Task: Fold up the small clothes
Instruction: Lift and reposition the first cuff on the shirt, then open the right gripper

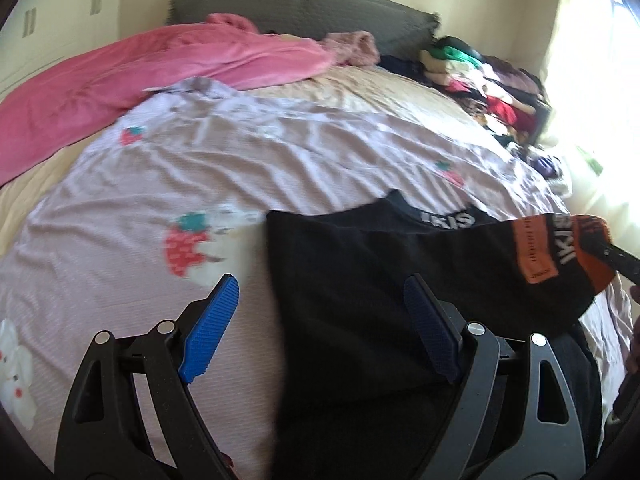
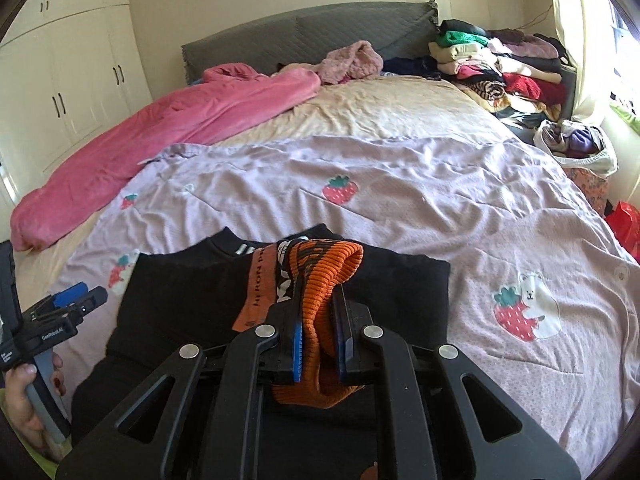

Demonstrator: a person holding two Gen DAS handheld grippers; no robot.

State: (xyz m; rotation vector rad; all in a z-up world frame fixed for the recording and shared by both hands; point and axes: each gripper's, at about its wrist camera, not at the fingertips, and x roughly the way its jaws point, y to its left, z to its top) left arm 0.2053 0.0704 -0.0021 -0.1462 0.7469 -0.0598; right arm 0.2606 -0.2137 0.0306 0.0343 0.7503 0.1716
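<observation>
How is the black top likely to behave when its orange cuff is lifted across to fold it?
Probably floppy: the orange cuff bunches between the right gripper pads. The black top looks light and should drape. It may drag on the wrinkled sheet.

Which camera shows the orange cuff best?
The right wrist view: the orange cuff sits front and centre, pinched in the right gripper, its ribs sharp. The left wrist view shows the cuff only far right, blurry, near the edge.
</observation>
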